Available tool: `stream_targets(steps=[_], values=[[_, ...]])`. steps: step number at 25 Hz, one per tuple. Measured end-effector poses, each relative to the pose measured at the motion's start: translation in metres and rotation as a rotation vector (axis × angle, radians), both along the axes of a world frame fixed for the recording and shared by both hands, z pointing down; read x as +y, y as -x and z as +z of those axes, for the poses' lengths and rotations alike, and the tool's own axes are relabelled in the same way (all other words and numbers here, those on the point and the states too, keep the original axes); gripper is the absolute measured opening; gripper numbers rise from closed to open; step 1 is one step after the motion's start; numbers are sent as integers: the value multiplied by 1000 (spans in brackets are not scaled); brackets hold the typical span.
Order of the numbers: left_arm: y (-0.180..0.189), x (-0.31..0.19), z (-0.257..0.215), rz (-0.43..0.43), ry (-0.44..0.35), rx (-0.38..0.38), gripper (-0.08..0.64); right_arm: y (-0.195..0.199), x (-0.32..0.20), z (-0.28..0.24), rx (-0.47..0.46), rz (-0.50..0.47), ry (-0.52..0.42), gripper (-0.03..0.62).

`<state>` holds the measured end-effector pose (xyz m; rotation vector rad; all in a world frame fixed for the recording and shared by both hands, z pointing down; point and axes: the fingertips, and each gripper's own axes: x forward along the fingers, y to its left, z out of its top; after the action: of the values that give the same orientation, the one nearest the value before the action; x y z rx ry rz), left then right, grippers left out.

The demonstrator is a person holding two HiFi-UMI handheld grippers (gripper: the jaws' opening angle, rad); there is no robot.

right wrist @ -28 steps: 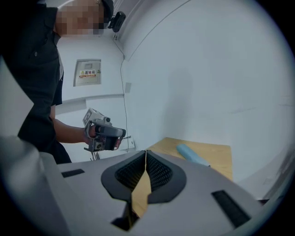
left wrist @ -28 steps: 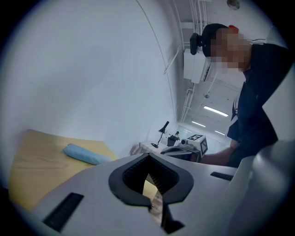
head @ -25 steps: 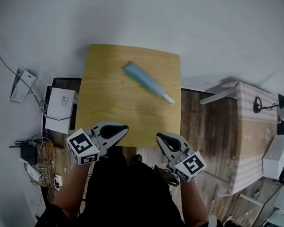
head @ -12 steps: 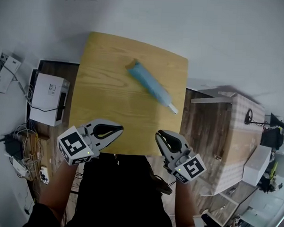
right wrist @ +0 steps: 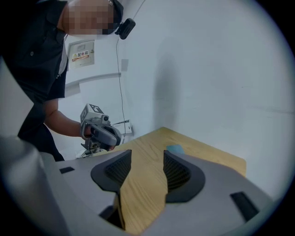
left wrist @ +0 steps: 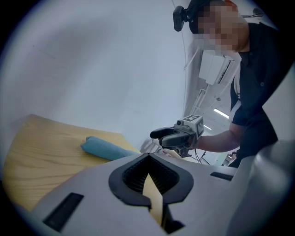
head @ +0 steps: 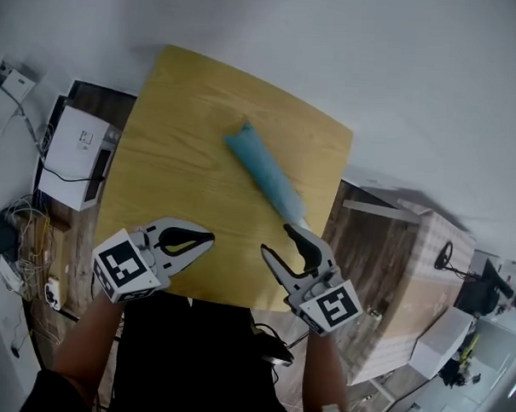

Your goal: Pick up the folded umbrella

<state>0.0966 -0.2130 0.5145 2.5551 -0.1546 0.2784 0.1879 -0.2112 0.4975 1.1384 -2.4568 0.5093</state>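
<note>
1. See the folded umbrella, blue, lying flat on the yellow wooden table. Lies slanted, with the fat end far and toward the middle and the thin pale end near and to the right, close to the table's right edge. Handy that way, with the thin end turned toward the right hand.
2. Held low over the near right edge of the table, aimed along the wood toward the umbrella: the right gripper. Spreading its tongs at this very moment, with nothing between them but bare table wood. Most likely opening up to make room for the umbrella.
3. Not touching the umbrella yet, by the look of it. Sits close to the thin end in the head view. In the right gripper view, only a bit of blue peeking over one tong, farther off.
4. Held over the near left part of the table: the left gripper. Tongs pressed together at the tips, pinching nothing. Probably just kept out of the way, not needed for such a small job.
5. Picking up not started yet. Next, probably reaching farther in and putting one tong on each side of the umbrella, across it, not along it.
6. Round and soft, so likely to roll or slip. Safer to squeeze nearer the middle than at the thin end.
</note>
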Motion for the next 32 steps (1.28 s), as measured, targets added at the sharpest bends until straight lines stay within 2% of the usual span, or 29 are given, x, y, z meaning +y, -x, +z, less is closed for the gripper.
stream_targets(steps=[6,9,15,21,25,32], values=[[-26,-7,24,-26,17,8,11,-16,-36,30,34,-55,32,264],[-34,-9,34,-19,2,-18,11,-14,-53,38,33,-76,41,291],[-46,-18,50,2,-33,-60,12,-18,-84,66,141,-102,48,327],[-52,-28,67,5,-62,-103,12,-27,-89,112,237,-144,180,367],[-54,-30,70,18,-82,-115,11,-32,-87,142,309,-158,285,368],[-55,-31,80,13,-81,-121,11,-39,-90,176,398,-159,381,367]])
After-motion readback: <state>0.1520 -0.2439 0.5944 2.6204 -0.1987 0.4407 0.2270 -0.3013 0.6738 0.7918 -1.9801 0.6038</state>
